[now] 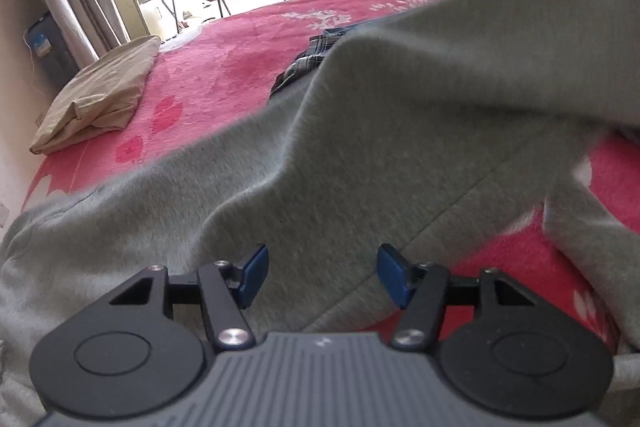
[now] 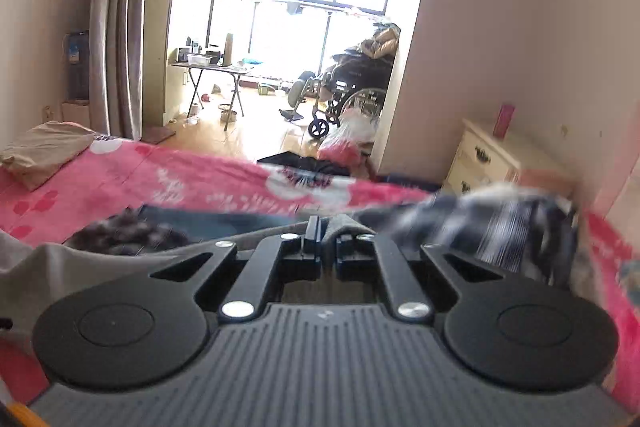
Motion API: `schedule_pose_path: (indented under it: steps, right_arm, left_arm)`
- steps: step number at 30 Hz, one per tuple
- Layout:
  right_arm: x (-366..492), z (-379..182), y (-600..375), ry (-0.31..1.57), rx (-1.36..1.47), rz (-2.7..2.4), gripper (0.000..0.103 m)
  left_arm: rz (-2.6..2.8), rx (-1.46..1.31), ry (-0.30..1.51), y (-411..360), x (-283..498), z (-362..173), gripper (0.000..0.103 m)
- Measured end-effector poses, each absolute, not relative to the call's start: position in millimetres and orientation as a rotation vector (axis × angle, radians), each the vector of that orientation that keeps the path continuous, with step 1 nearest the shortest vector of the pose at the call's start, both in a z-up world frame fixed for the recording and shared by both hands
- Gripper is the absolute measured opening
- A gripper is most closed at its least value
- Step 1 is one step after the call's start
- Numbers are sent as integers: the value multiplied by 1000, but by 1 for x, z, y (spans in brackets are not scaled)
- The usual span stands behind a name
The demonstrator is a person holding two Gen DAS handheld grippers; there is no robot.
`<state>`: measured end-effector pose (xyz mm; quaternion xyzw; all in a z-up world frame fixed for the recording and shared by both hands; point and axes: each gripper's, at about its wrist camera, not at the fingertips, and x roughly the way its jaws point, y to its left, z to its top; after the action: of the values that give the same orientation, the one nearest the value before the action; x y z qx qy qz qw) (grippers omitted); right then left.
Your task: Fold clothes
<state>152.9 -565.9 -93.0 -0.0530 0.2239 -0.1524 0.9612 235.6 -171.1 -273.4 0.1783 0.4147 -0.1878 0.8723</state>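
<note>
Two claws: our right claw pinches the gray sweatshirt edge, lifted rightward; our left claw gapes, empty, above its nearer flat part.

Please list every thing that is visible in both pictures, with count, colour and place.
grey garment: one, grey, lying across the bed, part lifted
bed cover: one, pink with white flowers, on the bed
folded cloth: one, beige, far left bed corner
plaid garment: one, dark checked, behind the grey one
wheelchair: one, black, next room
folding table: one, next room
dresser: one, cream, right wall
left claw: open, over grey cloth
right claw: shut on grey cloth
</note>
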Motion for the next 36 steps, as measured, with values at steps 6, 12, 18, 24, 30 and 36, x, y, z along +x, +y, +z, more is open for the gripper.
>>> schedule_pose_path:
  steps: [6, 12, 18, 24, 30, 36]
  right_arm:
    - [217, -79, -605, 576, -79, -332, 5]
    - [279, -116, -637, 736, 32, -377, 4]
    - [310, -143, -652, 865, 96, -395, 10]
    - [274, -87, -675, 752, 164, -409, 65]
    - [188, -73, -671, 673, 376, -312, 65]
    - [119, -141, -650, 760, 592, -320, 65]
  left_arm:
    - [-408, 356, 888, -168, 248, -282, 63]
    - [-424, 367, 926, -162, 259, -293, 67]
    - [-441, 384, 933, -158, 265, -294, 70]
    - [-517, 450, 866, -163, 250, -283, 70]
    - [-635, 619, 794, -195, 228, -289, 63]
    - [-697, 681, 841, -217, 226, -303, 47]
